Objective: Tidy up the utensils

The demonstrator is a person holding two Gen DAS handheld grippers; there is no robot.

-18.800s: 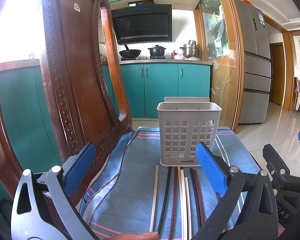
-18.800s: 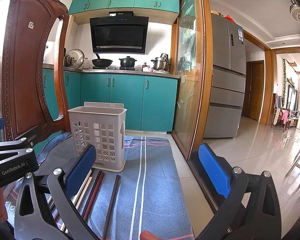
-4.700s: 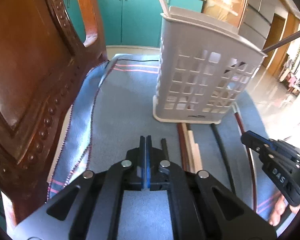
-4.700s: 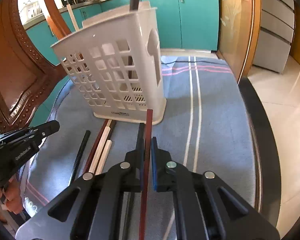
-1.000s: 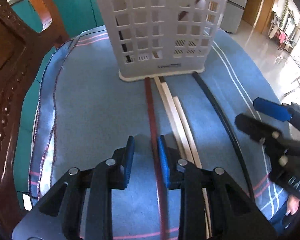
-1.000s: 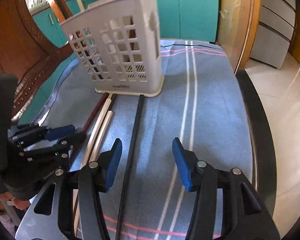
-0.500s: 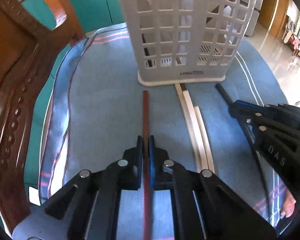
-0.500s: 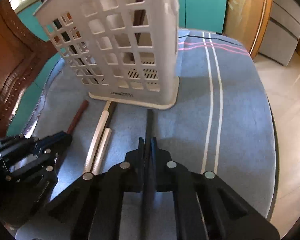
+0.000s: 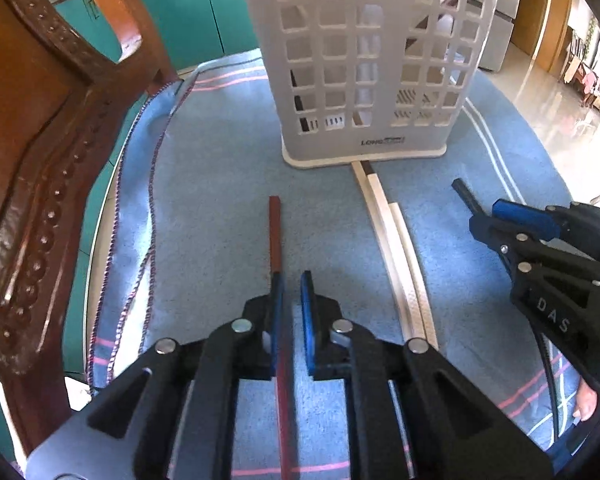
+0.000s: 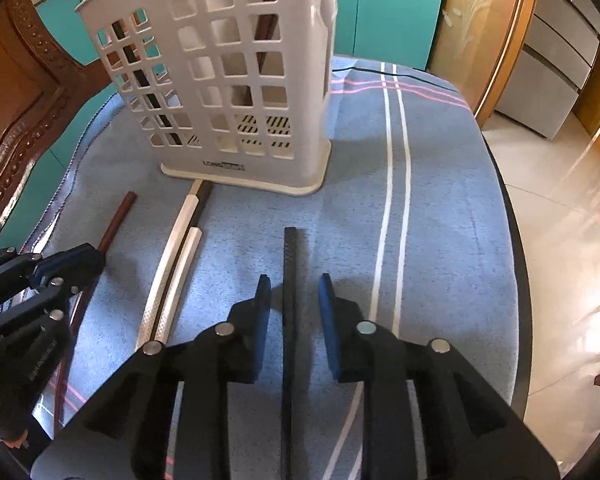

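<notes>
- Left claw [image 9: 291, 294] sits low over the blue cloth [image 9: 220, 184], jaws parted by a narrow gap, and the red-brown chopstick [image 9: 275, 236] runs along the inner face of its left pad; whether it is truly pinched, I cannot tell.
- That red-brown chopstick points straight toward the basket [image 9: 372, 60], its far tip stopping short of the basket's base.
- Right claw [image 10: 293, 312] is spread wider, both blue pads standing clear of the black chopstick [image 10: 290, 264] that lies between them on the cloth; nothing gripped there.
- The black chopstick's far end aims at the basket too, well short of its foot.
- Between the two claws lie the two pale chopsticks [image 10: 178, 264], side by side, the longer one reaching right up to the basket's base, with a dark stick's end showing beside it there.
- On to the white lattice basket itself: upright on the table's cloth, with dark and red-brown sticks leaning inside it.
- Left of the basket stands the carved wooden chair back [image 9: 40, 152]; behind the basket, teal cabinets [image 10: 384, 8].
</notes>
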